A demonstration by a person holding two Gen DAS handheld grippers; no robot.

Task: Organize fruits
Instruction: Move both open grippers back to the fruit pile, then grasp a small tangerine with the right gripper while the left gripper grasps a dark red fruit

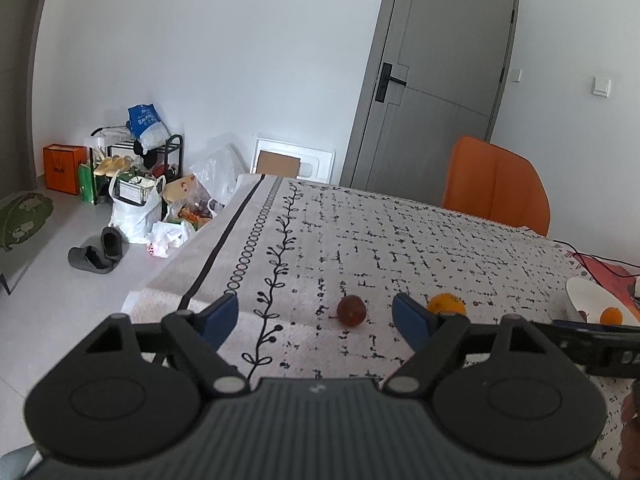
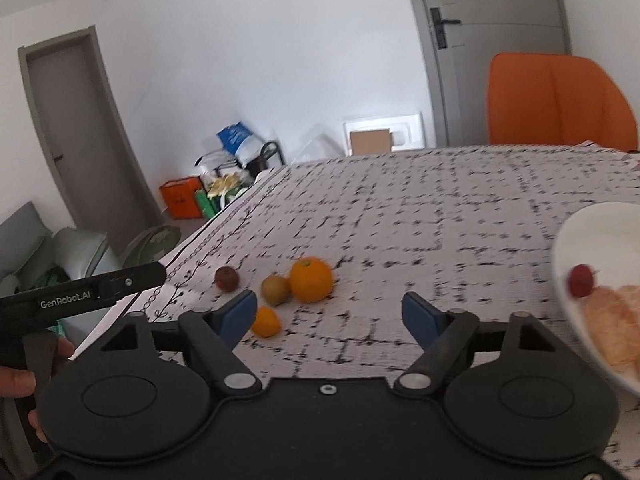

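Fruit lies loose on the patterned tablecloth [image 2: 400, 208]: four pieces in the right wrist view; one large orange [image 2: 311, 279], one greenish-brown kiwi [image 2: 275, 289] touching its left side, one small orange [image 2: 265, 321] nearer the camera, and one dark red fruit [image 2: 227, 279] further left, apart from the rest; one white plate [image 2: 576, 232] sits at the right edge, holding one red berry-like fruit [image 2: 581, 275] and pale peeled segments [image 2: 616, 320] too blurred to count; the right gripper [image 2: 329, 313] hovers above the cloth with both blue pads spread and nothing between them, the small orange just beside its left pad; the left gripper [image 1: 315, 314] is likewise unclenched and empty, the dark red fruit lying beyond its fingers, not touched; two grey doors and one orange chair [image 2: 560, 100] stand at the far side; bags and shoes [image 1: 132, 184] crowd the floor at far left.
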